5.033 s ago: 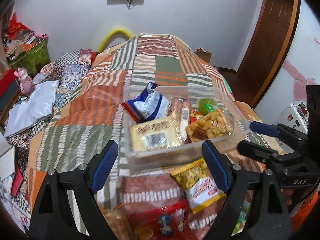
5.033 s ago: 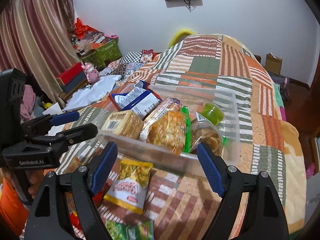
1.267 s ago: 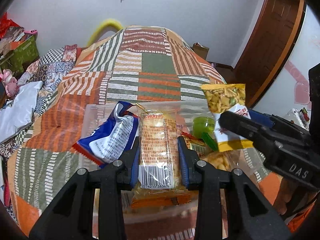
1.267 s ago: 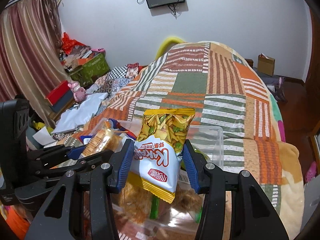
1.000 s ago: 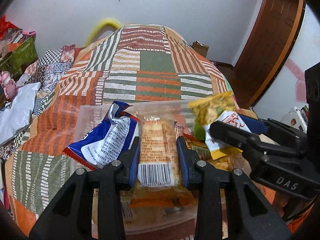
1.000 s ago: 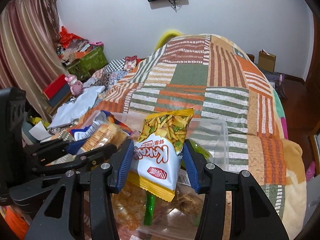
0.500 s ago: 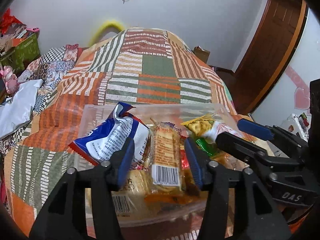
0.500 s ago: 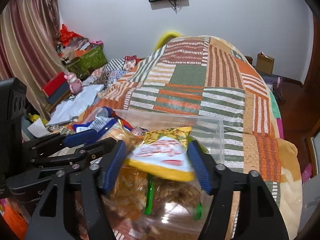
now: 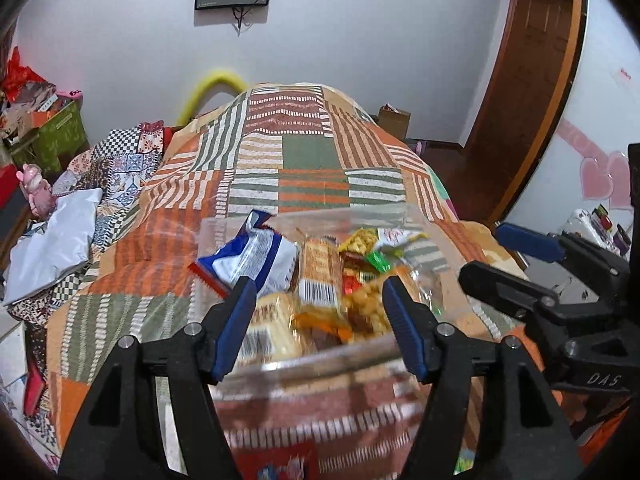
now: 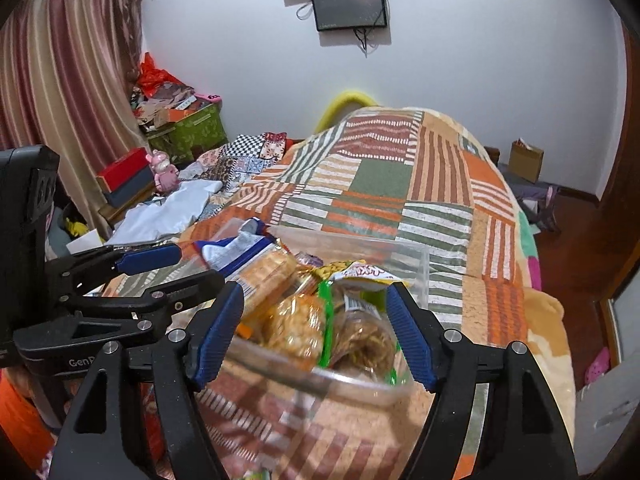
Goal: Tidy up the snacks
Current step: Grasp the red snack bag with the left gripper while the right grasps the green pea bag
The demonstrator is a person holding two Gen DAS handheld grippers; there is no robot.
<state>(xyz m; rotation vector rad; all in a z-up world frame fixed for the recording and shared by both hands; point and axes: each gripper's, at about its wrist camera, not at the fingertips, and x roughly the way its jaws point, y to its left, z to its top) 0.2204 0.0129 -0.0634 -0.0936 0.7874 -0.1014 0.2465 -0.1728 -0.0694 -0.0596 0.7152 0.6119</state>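
Right wrist: crinkly foil snack packets (image 10: 304, 320) in clear rigid plastic bin (image 10: 416, 256).

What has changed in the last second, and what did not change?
Both grippers let go: the left gripper, jaws opening, released the biscuit pack; the right gripper, jaws opening, dropped the yellow-white bag into the clear box. Both pulled back. The box stayed put.

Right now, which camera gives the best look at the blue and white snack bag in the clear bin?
The left wrist view: the blue and white bag faces it, mostly unobstructed. In the right wrist view the bag sits partly behind the left gripper.
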